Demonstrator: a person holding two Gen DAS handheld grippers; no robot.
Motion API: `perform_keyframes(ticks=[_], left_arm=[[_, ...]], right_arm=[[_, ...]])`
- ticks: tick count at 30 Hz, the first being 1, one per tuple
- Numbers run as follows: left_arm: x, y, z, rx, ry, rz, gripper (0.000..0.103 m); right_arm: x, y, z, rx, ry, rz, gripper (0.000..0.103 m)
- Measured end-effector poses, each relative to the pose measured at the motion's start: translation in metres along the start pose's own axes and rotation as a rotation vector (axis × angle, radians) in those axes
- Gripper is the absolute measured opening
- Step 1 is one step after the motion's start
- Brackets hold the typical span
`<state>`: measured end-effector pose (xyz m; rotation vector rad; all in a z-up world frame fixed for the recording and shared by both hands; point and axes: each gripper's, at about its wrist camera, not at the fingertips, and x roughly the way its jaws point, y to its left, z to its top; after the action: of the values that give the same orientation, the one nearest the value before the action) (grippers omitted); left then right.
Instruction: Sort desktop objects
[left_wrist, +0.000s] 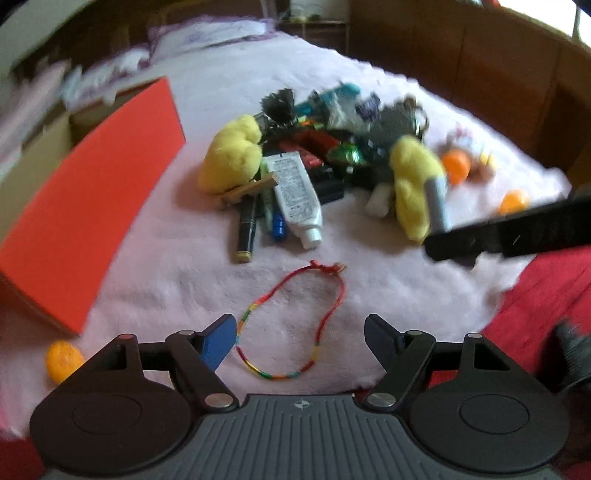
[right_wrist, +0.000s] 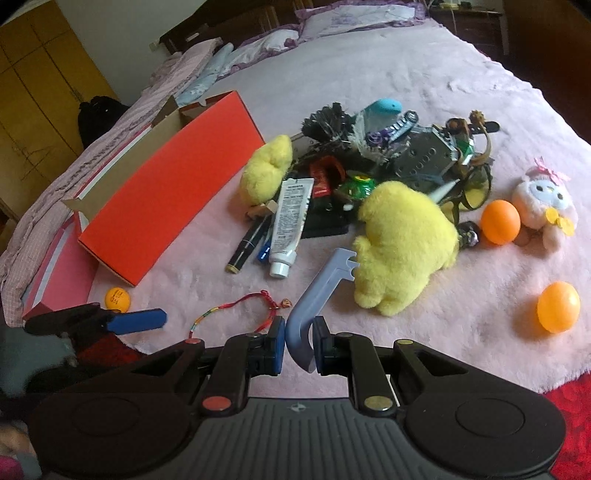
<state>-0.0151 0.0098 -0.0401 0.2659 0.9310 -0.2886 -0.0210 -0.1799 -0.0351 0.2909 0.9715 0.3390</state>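
Near the red box (right_wrist: 173, 177), the left gripper (left_wrist: 300, 341) gapes wide over a braided bracelet (left_wrist: 291, 321), touching nothing; the right gripper (right_wrist: 299, 341) pinches a blue-grey plastic hook (right_wrist: 317, 291) beside the yellow plush (right_wrist: 402, 247), with bare pink blanket (right_wrist: 461, 332) beyond.

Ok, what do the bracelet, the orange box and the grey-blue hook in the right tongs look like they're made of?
Bracelet: braided thread, matte, red with multicoloured bands, lying limp with knotted ends.
Orange box: likely cardboard, matte orange outside, brown inside its flaps.
Hook: probably moulded plastic, smooth, uniform grey-blue, rigid, clamped in the right tongs.
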Motion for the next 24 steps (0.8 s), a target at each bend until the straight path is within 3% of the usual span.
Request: perform_keyframes(ticks=[3, 5, 6, 10, 12, 17, 24], left_arm=[[0.011, -0.018, -0.004, 0.112, 0.002, 0.107, 0.071], [0.017, -0.024, -0.007, 0.146, 0.016, 0.124, 0.07], [0.018, -0.025, -0.007, 0.143, 0.024, 0.102, 0.064], [0.023, -0.023, -0.008, 0.11, 0.053, 0.032, 0.021], [0.026, -0.021, -0.009, 0.091, 0.065, -0.004, 0.011], [0.026, -0.018, -0.01, 0.06, 0.05, -0.026, 0.005], [-0.006, 0.005, 0.005, -0.039, -0.043, -0.021, 0.005]], right_arm=[[0.001, -0.004, -0.003, 0.013, 0.002, -0.005, 0.017], [0.001, -0.007, -0.005, 0.02, 0.003, -0.008, 0.017], [0.001, -0.008, -0.006, 0.025, 0.005, -0.009, 0.017], [0.003, -0.011, -0.007, 0.033, 0.01, -0.006, 0.017], [0.004, -0.01, -0.008, 0.032, 0.012, -0.003, 0.017], [0.003, -0.009, -0.009, 0.029, 0.007, -0.002, 0.017], [-0.001, -0.008, -0.008, 0.018, -0.006, 0.003, 0.017]])
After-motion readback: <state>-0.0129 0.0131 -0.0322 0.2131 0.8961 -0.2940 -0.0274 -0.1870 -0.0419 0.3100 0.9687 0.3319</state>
